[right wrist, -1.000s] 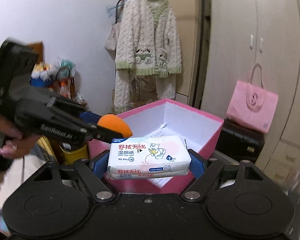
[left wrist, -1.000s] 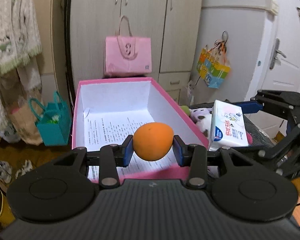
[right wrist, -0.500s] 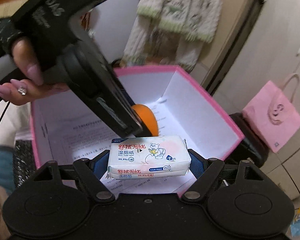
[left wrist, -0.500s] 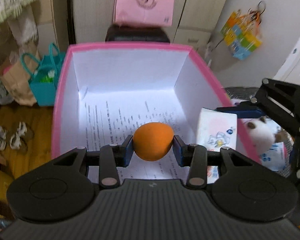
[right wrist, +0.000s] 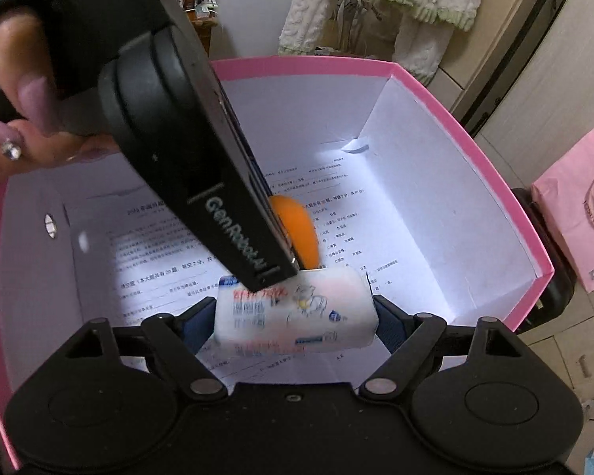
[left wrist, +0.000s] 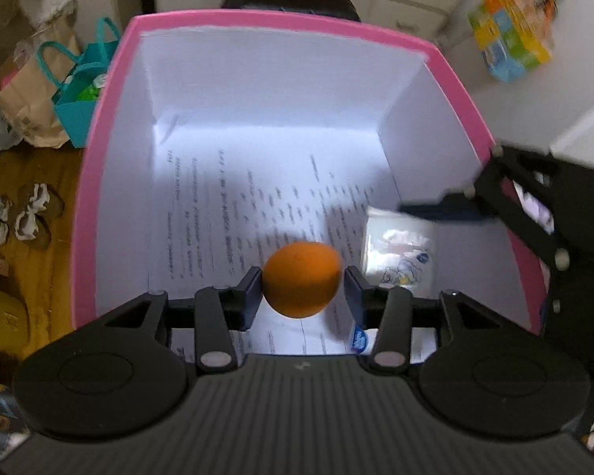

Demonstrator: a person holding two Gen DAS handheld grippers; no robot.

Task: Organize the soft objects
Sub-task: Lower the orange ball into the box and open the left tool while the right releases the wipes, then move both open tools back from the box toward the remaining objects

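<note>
Both grippers hang inside the pink box point(left wrist: 257, 19), which has white walls and a printed sheet on its floor. An orange soft ball point(left wrist: 301, 277) sits between the fingers of my left gripper point(left wrist: 303, 279). The jaws are opening, and a thin gap shows at the ball's right side. In the right wrist view the white wipes pack point(right wrist: 297, 316) lies between the fingers of my right gripper point(right wrist: 295, 312). Those jaws are also opening, and the pack is blurred while the fingers are sharp. The left gripper's body point(right wrist: 217, 198) crosses that view and hides part of the ball point(right wrist: 301, 229).
A person's hand point(right wrist: 31, 118) holds the left gripper. A pink bag point(right wrist: 574, 213) and a black case point(right wrist: 550, 261) stand beyond the box point(right wrist: 297, 64). A teal bag point(left wrist: 79, 99), a paper bag point(left wrist: 23, 95) and shoes point(left wrist: 16, 217) are on the wooden floor to the left.
Both grippers tipped downward and moved over the rim into the box, carrying the ball and the wipes pack. The left jaws have parted slightly from the ball, and the pack now looks blurred.
</note>
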